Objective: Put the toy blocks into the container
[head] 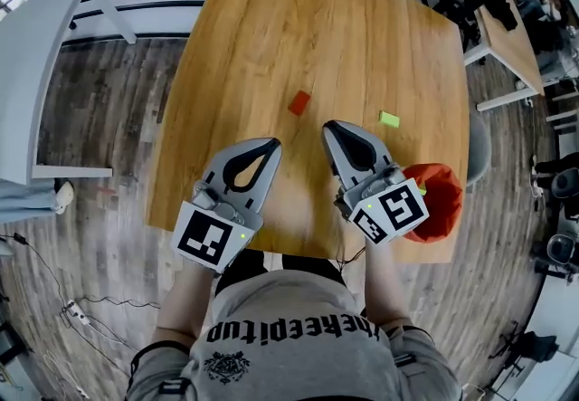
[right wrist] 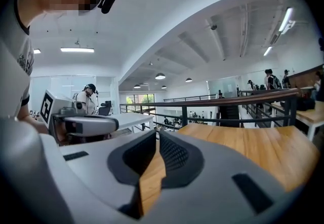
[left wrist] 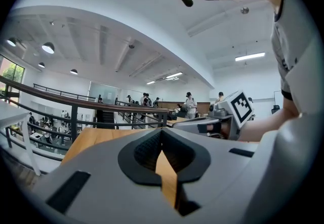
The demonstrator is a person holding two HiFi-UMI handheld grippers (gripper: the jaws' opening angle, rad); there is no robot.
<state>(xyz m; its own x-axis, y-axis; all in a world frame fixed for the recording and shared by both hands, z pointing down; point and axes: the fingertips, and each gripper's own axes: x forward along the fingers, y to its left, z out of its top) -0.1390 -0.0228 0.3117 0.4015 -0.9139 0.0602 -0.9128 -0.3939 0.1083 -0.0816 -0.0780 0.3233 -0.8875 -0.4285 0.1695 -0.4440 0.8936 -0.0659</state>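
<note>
The left gripper (head: 273, 145) and right gripper (head: 327, 127) were both closed and empty above the tabletop (head: 271, 19). The nearer red block (head: 298, 102) called for the jaws to open early and straddle it squarely before the orange container (head: 441, 202).

Red block (head: 298, 102), green block (head: 389, 119) lie outside orange container (head: 445, 202).

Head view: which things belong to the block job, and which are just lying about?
Job: red block, green block, orange container, left claw, right claw, both shut and empty.
Lying about: white side table, neighbouring wooden table, floor cables.
</note>
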